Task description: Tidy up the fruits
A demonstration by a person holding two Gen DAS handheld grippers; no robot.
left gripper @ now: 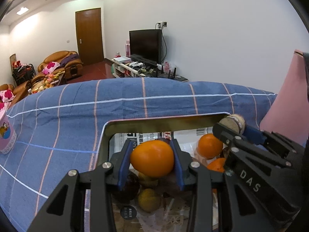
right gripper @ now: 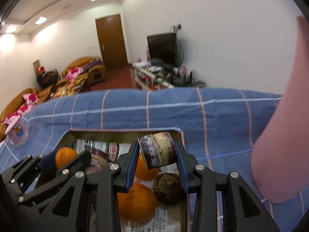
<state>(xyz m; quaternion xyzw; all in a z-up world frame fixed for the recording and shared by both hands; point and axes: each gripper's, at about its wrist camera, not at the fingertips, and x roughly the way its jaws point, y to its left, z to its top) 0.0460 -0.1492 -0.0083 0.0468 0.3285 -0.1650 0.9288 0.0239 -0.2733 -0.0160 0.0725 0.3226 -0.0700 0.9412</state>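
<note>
— Blue checked cloth [left gripper: 154,98] is seen spread over the table, and on it a metal tin [left gripper: 164,119] lined with newspaper [right gripper: 115,147] has been set. What is held in it?

— Several oranges and some dark purple fruits, probably passion fruits, are heaped in the tin [right gripper: 123,134]. A pink container [right gripper: 280,135] is stood just beside it on the right, and a small pink cup [left gripper: 5,137] well apart on the left.

— And which step is judged to be in hand?

— Picking out, it would seem. An orange [left gripper: 152,158] is pinched between the blue pads of the left claw [left gripper: 152,160] and is held above the heap. A halved purple fruit [right gripper: 158,150] is clamped in the right claw [right gripper: 158,154], raised near the tin's far right corner. Both pieces appear lifted clear of the others.

— What is called for next?

— Each fruit is probably to be carried out over the rim and set down with its own kind; where exactly cannot be told. The grips should be kept firm until then, since the orange is round and may be rolled, and the two claws, now close together, should be drawn apart with care.
</note>
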